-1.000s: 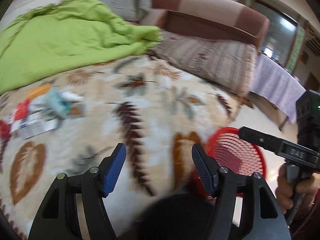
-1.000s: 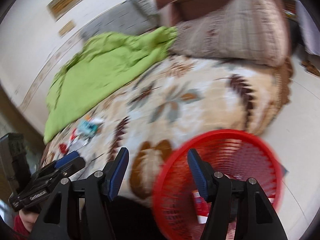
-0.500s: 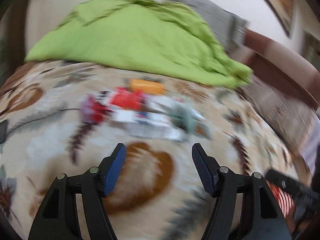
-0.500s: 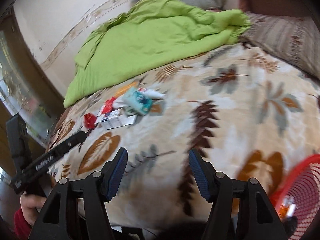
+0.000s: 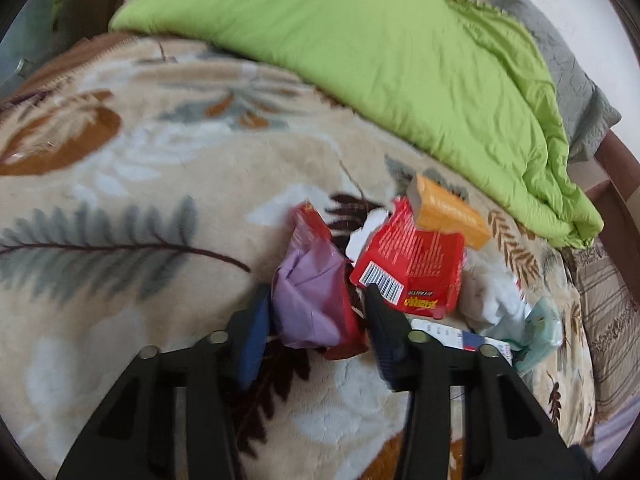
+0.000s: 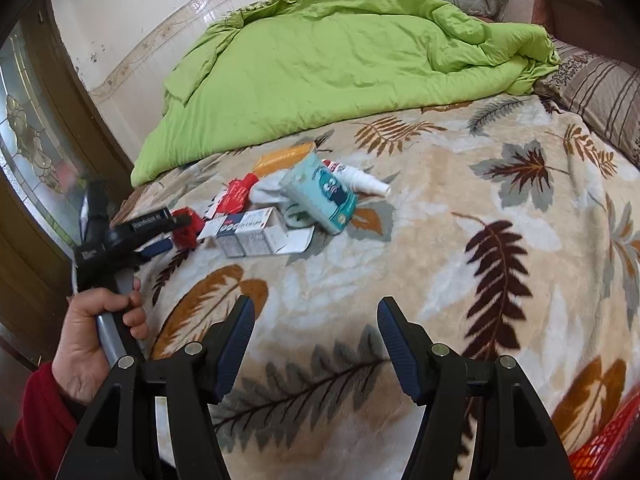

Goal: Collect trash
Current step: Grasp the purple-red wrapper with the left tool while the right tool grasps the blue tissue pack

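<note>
I am working over a bed spread with a leaf-patterned blanket (image 6: 440, 208), a green quilt (image 6: 340, 64) heaped along its far side. At the near right corner of the right wrist view a sliver of the red mesh basket (image 6: 604, 440) shows; I judge that is where the trash goes.

The trash lies in a loose cluster left of centre on the blanket: a teal cartoon pouch (image 6: 324, 192), a white spray bottle (image 6: 364, 180) just right of it, small white cartons (image 6: 248, 236) nearer me, an orange box (image 5: 448, 212) at the far edge and a red wrapper with a barcode (image 5: 412, 264).

The step in hand is a pick at the left end of the pile. My left gripper (image 5: 316, 312) is closing its jaws around a crumpled purple-and-red wrapper (image 5: 312, 296), which sits between the pads; I cannot tell whether both pads press on it yet. The right wrist view shows the same tool reaching into the pile, held by a hand (image 6: 96, 336) in a red sleeve.

My right gripper (image 6: 316, 340) hangs over bare blanket near me, jaws wide, nothing between them.

Next, I judge, the left jaws must finish pinching the wrapper alone, clear of the red barcode wrapper touching its right side, then lift and carry it right to the basket.
</note>
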`<state>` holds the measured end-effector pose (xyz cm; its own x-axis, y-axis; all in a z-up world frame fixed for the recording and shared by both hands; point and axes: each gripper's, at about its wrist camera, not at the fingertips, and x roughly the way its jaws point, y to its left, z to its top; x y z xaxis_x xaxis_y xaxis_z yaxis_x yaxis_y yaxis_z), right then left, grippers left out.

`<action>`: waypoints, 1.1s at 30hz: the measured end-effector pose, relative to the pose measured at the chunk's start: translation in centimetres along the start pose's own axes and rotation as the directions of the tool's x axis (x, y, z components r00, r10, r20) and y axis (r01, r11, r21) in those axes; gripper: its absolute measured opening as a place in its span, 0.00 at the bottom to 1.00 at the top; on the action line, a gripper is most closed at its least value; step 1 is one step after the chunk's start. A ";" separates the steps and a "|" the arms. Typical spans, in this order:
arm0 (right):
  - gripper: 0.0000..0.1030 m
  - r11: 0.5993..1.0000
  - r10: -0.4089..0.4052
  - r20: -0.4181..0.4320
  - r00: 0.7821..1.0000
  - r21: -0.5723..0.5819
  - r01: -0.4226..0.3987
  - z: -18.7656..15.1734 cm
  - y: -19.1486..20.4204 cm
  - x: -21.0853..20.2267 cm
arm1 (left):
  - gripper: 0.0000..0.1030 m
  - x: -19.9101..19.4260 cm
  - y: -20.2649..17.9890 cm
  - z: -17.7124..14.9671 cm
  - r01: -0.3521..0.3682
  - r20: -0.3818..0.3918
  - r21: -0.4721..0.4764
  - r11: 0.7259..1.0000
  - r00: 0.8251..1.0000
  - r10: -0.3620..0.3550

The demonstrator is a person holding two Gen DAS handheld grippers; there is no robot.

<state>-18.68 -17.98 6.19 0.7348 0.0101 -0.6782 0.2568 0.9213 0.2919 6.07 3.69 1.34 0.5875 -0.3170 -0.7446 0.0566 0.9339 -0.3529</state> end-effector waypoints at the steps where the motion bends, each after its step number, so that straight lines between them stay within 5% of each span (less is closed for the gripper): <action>1: 0.66 1.000 -0.010 0.005 1.000 -0.002 0.010 0.6 -0.1 0.4 | 0.42 -0.1 -0.1 -0.1 -0.002 0.012 0.003 1.000 1.000 0.002; 10: 0.72 0.996 -0.046 0.018 0.999 -0.080 0.047 6.5 2.6 6.5 | 0.41 -2.2 -1.4 -0.3 -0.042 0.091 0.103 0.994 0.995 0.033; 14: 0.72 0.971 -0.174 0.053 0.983 -0.155 0.180 7.7 4.3 10.3 | 0.41 -2.5 -1.7 -0.3 -0.038 0.096 0.120 0.992 0.995 0.027; 16: 0.55 0.957 -0.222 0.069 0.973 -0.174 0.231 7.8 4.2 11.9 | 0.41 -2.7 -1.9 -0.3 -0.041 0.101 0.134 0.990 0.994 0.027; 17: 0.28 0.954 -0.238 0.065 0.969 -0.174 0.246 7.7 3.8 12.1 | 0.41 -2.9 -2.0 -0.3 -0.039 0.104 0.141 0.989 0.994 0.024; 18: 0.23 0.955 -0.245 0.053 0.968 -0.162 0.250 7.8 3.2 12.3 | 0.41 -3.1 -2.1 -0.4 -0.037 0.110 0.142 0.989 0.994 0.022; 26: 0.15 0.991 -0.132 0.097 0.987 -0.024 0.135 6.6 0.0 7.2 | 0.41 -6.0 -4.9 -2.4 -0.004 0.170 0.220 0.975 0.985 -0.035; 33: 0.15 0.998 -0.023 0.130 0.991 -0.057 0.031 3.8 1.9 3.2 | 0.41 -10.3 -7.8 -6.5 0.032 0.190 0.314 0.949 0.977 -0.096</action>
<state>-13.43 -17.72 7.14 0.8042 -0.0621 -0.5911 0.2433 0.9417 0.2322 -5.70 -1.44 8.11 0.7218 -0.3681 -0.5861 0.3263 0.9278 -0.1809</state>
